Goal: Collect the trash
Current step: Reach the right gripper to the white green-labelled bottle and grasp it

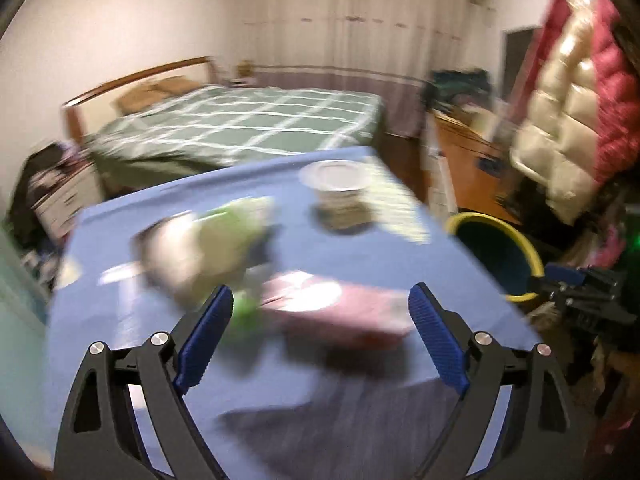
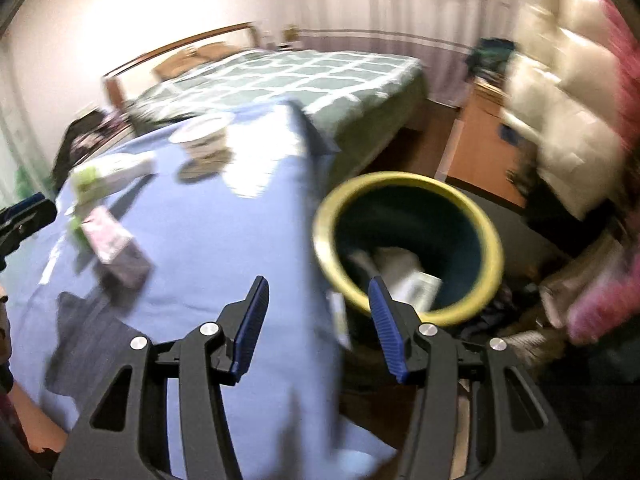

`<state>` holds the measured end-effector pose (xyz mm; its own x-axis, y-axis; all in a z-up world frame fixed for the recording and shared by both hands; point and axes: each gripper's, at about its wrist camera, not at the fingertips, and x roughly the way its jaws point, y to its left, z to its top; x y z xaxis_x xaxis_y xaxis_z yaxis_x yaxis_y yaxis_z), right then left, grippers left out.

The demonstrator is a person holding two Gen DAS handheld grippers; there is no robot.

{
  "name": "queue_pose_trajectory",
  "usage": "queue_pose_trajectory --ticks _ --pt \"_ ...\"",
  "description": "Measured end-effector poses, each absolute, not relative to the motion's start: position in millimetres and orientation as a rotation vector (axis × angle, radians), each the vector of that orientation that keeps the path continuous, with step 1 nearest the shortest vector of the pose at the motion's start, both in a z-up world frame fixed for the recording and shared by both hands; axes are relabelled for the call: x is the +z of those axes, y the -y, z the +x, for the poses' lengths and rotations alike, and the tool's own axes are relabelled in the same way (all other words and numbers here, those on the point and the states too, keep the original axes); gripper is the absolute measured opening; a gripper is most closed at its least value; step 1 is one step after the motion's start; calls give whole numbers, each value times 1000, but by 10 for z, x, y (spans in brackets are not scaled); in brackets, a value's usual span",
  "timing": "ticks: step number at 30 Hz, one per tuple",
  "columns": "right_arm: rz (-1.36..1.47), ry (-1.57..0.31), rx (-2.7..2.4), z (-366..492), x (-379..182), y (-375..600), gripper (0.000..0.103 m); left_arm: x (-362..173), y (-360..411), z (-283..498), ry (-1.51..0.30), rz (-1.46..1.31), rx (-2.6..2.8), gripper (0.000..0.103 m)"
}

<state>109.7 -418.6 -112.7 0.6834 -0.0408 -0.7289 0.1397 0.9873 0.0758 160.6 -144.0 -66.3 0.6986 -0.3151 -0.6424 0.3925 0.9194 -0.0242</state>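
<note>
Trash: a pink box (image 1: 340,312) and cup (image 1: 340,196) lie on the blue table (image 1: 400,256), bin (image 2: 408,248) at its three o'clock. Left claw (image 1: 320,324) and right claw (image 2: 318,312) both released, empty.

Bedroom in a home. Shown by: a wooden-framed bed (image 1: 240,128) covered with a green checked quilt; full-length curtains (image 1: 360,20) hung behind it; quilted jackets (image 1: 576,92) hung at the right; a table (image 1: 200,360) draped in blue cloth.
</note>
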Motion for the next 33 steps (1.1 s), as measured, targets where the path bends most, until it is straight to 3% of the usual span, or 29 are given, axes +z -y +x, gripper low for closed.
queue_pose_trajectory --ticks 12,21,25,33 --pt "53 -744 216 2036 -728 2645 50 -792 -222 1426 -696 -8 -99 89" --pt "-136 -701 233 2476 -774 1590 50 -805 -308 1421 -691 -41 -107 89" --pt "-214 -698 182 2648 -895 1323 56 -814 -245 1456 -695 -47 -114 89" --pt "-283 -694 83 2836 -1111 1098 58 -857 -251 1485 -704 -58 -116 89"
